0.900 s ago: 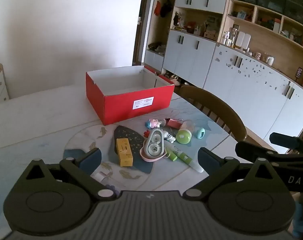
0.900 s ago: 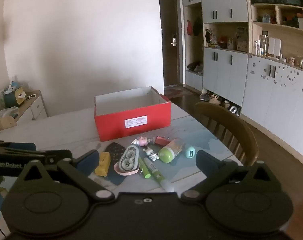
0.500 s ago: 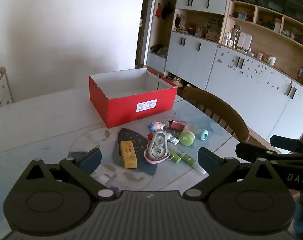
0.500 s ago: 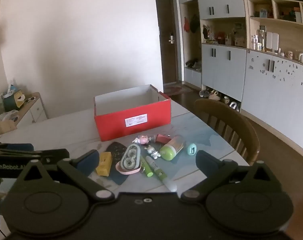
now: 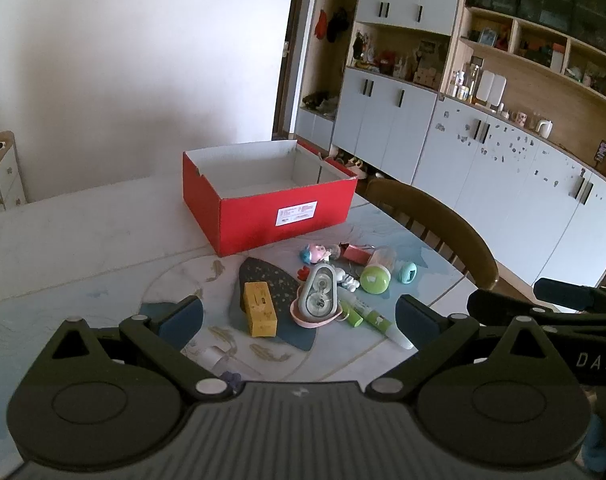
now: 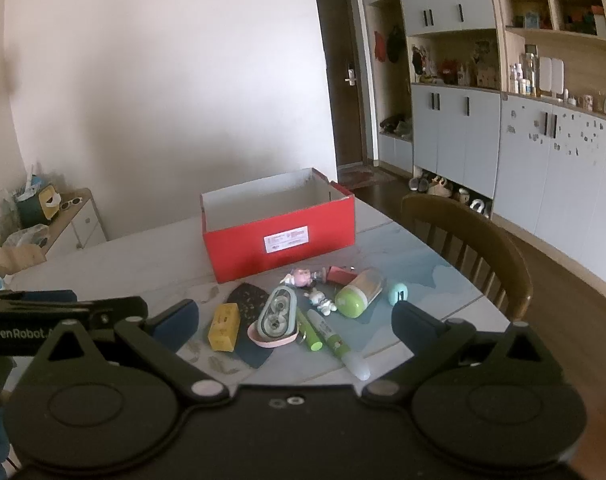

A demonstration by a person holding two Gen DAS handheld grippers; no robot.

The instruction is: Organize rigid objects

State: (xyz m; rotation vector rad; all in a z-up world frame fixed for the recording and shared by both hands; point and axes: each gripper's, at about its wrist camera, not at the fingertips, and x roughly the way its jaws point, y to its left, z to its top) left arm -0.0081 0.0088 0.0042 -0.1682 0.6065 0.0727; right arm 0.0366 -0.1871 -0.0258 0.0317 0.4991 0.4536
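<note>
So both grippers, left [image 5: 299, 314] and right [image 6: 295, 320], hang w/ jaws spread, holding nothing. Small items sit in a heap just in front of the red box [image 5: 271, 204] on the bench. We'd judge the yellow block [image 5: 259, 309] light, stiff; pinch its long sides.
</note>
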